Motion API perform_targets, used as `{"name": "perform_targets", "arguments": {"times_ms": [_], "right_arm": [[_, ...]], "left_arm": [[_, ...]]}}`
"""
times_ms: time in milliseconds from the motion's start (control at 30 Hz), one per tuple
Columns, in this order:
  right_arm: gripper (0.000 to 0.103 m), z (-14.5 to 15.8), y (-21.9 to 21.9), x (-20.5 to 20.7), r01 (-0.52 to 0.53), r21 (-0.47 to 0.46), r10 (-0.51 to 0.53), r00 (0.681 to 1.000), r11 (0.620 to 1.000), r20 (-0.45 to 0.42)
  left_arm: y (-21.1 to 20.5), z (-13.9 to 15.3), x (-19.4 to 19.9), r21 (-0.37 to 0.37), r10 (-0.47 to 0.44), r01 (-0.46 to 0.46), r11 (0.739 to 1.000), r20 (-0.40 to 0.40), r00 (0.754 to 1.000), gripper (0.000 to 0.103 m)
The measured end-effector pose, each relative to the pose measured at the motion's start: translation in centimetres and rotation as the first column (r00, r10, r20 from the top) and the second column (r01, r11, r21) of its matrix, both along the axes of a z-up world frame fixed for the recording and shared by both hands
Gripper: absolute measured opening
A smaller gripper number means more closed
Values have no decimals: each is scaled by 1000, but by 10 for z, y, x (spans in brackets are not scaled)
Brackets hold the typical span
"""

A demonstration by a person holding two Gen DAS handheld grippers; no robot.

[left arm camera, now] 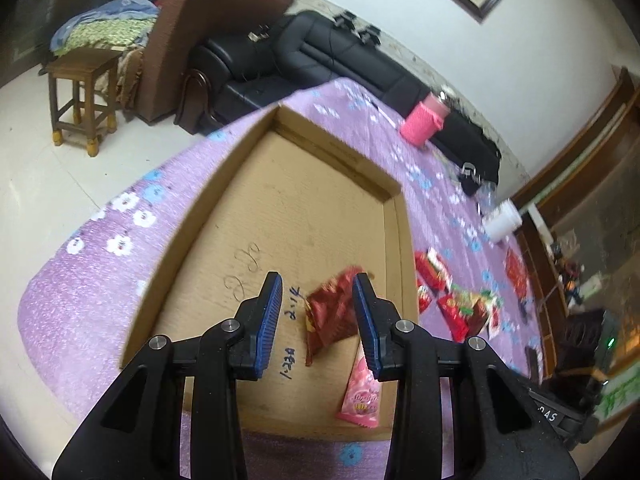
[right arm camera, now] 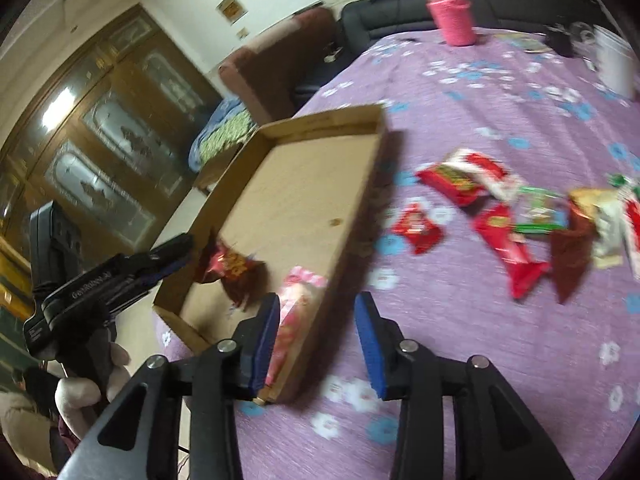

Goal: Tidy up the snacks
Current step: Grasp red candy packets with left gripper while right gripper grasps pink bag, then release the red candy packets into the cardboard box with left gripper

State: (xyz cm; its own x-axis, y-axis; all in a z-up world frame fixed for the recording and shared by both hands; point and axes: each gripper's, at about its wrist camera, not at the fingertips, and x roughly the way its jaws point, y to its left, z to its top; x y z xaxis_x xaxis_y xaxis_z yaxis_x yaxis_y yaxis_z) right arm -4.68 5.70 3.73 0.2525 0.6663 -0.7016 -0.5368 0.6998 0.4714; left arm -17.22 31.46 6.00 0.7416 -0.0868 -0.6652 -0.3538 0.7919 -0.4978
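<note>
A shallow cardboard tray (left arm camera: 248, 216) (right arm camera: 304, 184) lies on the purple flowered tablecloth. In it lie a dark red snack bag (left arm camera: 332, 312) (right arm camera: 232, 268) and a pink snack packet (left arm camera: 360, 392) (right arm camera: 292, 312). My left gripper (left arm camera: 316, 308) is open, just above the dark red bag, which looks blurred between the blue pads. It also shows at the left of the right wrist view (right arm camera: 172, 256). My right gripper (right arm camera: 316, 344) is open and empty over the tray's near right wall. A pile of red, green and brown snack packets (right arm camera: 520, 216) (left arm camera: 460, 300) lies on the cloth right of the tray.
A pink cup (right arm camera: 452, 20) (left arm camera: 424, 120) and a white container (right arm camera: 616, 60) (left arm camera: 502, 220) stand at the table's far side. A black sofa (left arm camera: 304, 60) and a wooden stool (left arm camera: 80, 96) stand beyond the table. A wooden cabinet (right arm camera: 100, 128) is at the left.
</note>
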Motion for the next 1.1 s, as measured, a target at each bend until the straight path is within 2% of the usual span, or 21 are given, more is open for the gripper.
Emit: {"name": "perform_targets", "arguments": {"times_ms": [133, 200, 467, 600, 800, 867, 933, 1100], "right_arm": [[43, -2, -44, 5, 86, 13, -86, 996, 996, -11], [44, -5, -69, 9, 138, 25, -138, 990, 990, -23], [44, -8, -155, 24, 332, 54, -330, 943, 942, -42], [45, -9, -174, 25, 363, 50, -362, 931, 930, -39], [48, -12, -166, 37, 347, 48, -344, 938, 937, -49], [57, -14, -157, 46, 343, 40, -342, 939, 938, -43], [62, -17, -147, 58, 346, 31, -344, 938, 938, -49], [62, -30, -121, 81, 355, -33, -357, 933, 934, -53]], "left_arm": [[9, 9, -12, -9, 67, -66, 998, 41, 997, 35], [8, 13, -13, -1, 65, -65, 998, 47, 997, 35], [-34, 21, 5, 62, -64, 63, 996, 23, 998, 35], [-61, 23, 15, 92, -136, 135, 987, 5, 991, 35], [-93, 20, 29, 123, -214, 216, 969, -33, 976, 35], [-104, 19, 32, 131, -240, 244, 961, -44, 970, 35], [-114, 18, 36, 140, -267, 273, 952, -57, 962, 35], [-140, 14, 44, 156, -318, 328, 932, -85, 944, 35]]}}
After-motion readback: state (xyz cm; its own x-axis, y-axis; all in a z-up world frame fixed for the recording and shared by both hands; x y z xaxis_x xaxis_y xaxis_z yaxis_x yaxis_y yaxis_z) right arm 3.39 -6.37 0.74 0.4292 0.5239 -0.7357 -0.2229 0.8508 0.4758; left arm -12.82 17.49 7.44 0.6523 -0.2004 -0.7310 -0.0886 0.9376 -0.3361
